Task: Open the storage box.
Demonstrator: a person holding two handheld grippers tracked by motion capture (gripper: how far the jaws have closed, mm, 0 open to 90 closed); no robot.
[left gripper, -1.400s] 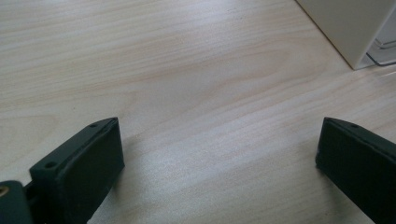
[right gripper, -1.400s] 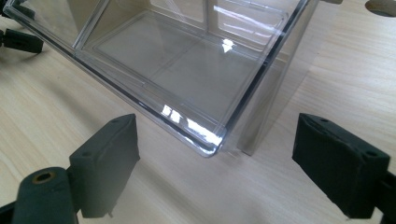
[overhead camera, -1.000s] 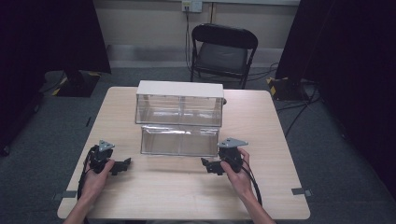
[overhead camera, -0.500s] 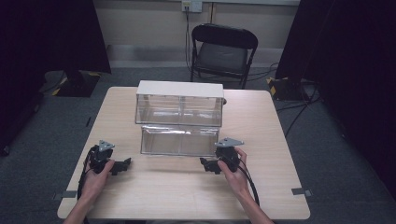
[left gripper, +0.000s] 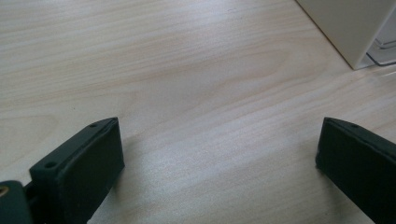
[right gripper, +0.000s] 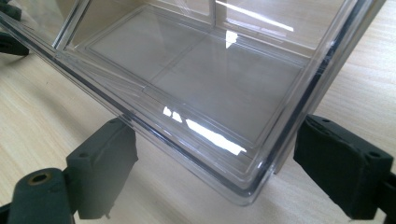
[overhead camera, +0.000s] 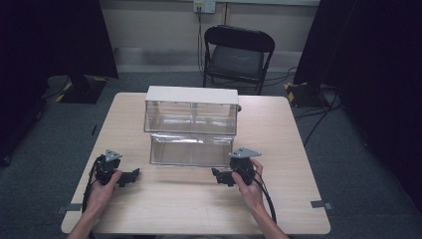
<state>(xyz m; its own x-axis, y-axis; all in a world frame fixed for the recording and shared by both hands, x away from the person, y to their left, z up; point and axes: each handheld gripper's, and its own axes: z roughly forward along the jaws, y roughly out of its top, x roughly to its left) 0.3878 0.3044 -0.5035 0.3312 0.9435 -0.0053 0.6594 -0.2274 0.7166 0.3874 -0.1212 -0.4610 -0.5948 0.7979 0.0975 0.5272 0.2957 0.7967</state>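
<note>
Clear plastic rectangular drawer (right gripper: 196, 84) fills upper right gripper view; right gripper (right gripper: 215, 158) jaws spread wide astride its near corner. Left gripper (left gripper: 219, 163) jaws released over pale wooden table (left gripper: 187, 70).

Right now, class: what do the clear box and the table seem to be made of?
Clear box: likely hard plastic, glossy; it is see-through, with bright glints and moulded edges.
Table: wood or wood-look laminate, matt; pale with grain lines. Which of the two, I cannot tell.
</note>
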